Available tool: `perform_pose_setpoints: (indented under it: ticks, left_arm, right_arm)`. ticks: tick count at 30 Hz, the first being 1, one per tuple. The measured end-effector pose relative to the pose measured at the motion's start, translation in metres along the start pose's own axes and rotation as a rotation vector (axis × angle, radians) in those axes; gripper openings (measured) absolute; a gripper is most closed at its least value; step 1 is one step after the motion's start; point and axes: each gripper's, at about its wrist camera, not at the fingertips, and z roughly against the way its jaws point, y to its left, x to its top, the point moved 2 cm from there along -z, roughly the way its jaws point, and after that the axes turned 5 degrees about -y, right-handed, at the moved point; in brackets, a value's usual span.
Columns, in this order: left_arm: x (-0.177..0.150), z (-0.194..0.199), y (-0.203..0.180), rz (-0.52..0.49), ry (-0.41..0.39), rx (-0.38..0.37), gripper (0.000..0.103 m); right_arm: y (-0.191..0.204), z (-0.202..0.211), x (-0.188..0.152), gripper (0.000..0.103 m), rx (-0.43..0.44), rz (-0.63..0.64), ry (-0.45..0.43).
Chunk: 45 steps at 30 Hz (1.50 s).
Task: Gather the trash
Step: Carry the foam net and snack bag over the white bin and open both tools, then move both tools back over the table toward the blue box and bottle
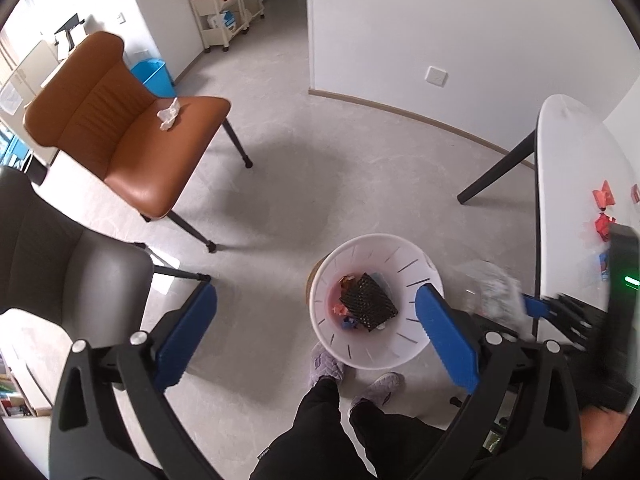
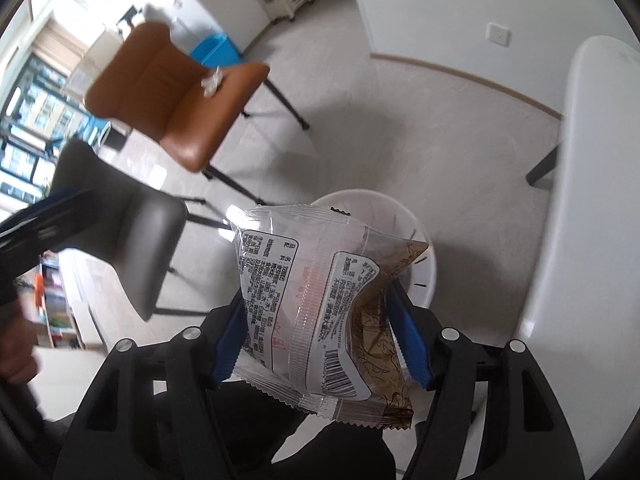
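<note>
A white waste bin stands on the floor below my left gripper, which is open wide with nothing between its blue pads. Inside the bin lie a black textured tray and small coloured wrappers. My right gripper is shut on a clear and brown snack wrapper, held above the bin's rim. From the left wrist, that wrapper and the right gripper look blurred at the table's edge. A crumpled tissue lies on the brown chair. Red wrappers lie on the white table.
A brown chair and a grey chair stand left of the bin, with bare floor between. The person's legs and slippers are just in front of the bin. A blue tub and a shelf cart stand by the far wall.
</note>
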Motion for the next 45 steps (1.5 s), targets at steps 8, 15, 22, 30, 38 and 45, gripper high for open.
perform_pose_setpoints:
  ticks: [8, 15, 22, 30, 38, 45]
  left_arm:
    - [-0.001, 0.004, 0.021, 0.015, -0.007, 0.011, 0.095]
    - [0.018, 0.022, 0.029, -0.004, -0.092, -0.046, 0.095]
    - [0.036, 0.041, 0.003, -0.158, -0.177, -0.11, 0.095]
    - [0.038, 0.049, -0.09, -0.405, -0.163, -0.301, 0.095]
    - [0.009, 0.052, -0.211, -0.667, -0.116, -0.469, 0.095]
    - [-0.022, 0.042, -0.333, -0.878, -0.075, -0.57, 0.095]
  right_arm:
    - [0.024, -0.06, 0.001, 0.095, -0.074, 0.125, 0.123]
    - [0.029, 0.002, 0.011, 0.1, -0.047, 0.025, -0.047]
    - [-0.007, 0.114, -0.009, 0.1, -0.179, -0.177, -0.315]
    - [-0.08, 0.179, -0.083, 0.1, -0.36, -0.46, -0.412]
    - [-0.141, 0.214, -0.145, 0.1, -0.442, -0.663, -0.449]
    - [-0.198, 0.245, -0.176, 0.1, -0.495, -0.759, -0.474]
